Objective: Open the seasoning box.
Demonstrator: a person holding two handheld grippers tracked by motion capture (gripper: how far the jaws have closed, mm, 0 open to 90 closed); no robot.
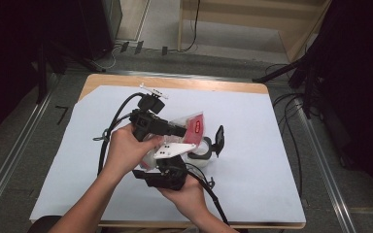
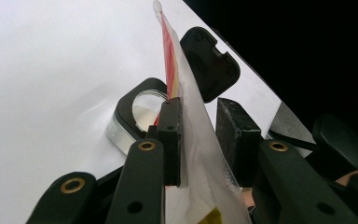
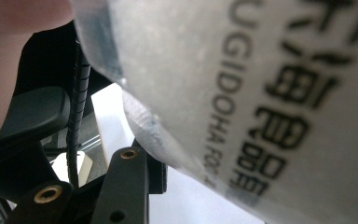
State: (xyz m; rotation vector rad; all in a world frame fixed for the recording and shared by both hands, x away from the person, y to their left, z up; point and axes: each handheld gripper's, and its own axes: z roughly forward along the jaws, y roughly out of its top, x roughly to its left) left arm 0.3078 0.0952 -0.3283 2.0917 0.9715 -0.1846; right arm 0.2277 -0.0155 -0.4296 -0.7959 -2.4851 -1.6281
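Note:
A translucent plastic bag [image 1: 193,125] with a red label and black printing stands upright over the middle of the table. My left gripper [image 2: 198,105] comes in from the left and is shut on it, one pad [image 2: 170,140] flat against its side. From below, my right gripper [image 1: 172,162] is shut on the bag's [image 3: 261,93] lower part; one pad [image 3: 157,175] presses on it and the other is hidden behind the bag. Just right of both stands a clear container [image 1: 201,158] with a black rim [image 2: 130,100], its black lid [image 1: 219,138] flipped up.
A white sheet [image 1: 252,145] covers the wooden table [image 1: 175,82]. Cables trail from both grippers toward the near edge. Stands and cables lie on the floor past the table's right side [image 1: 291,97].

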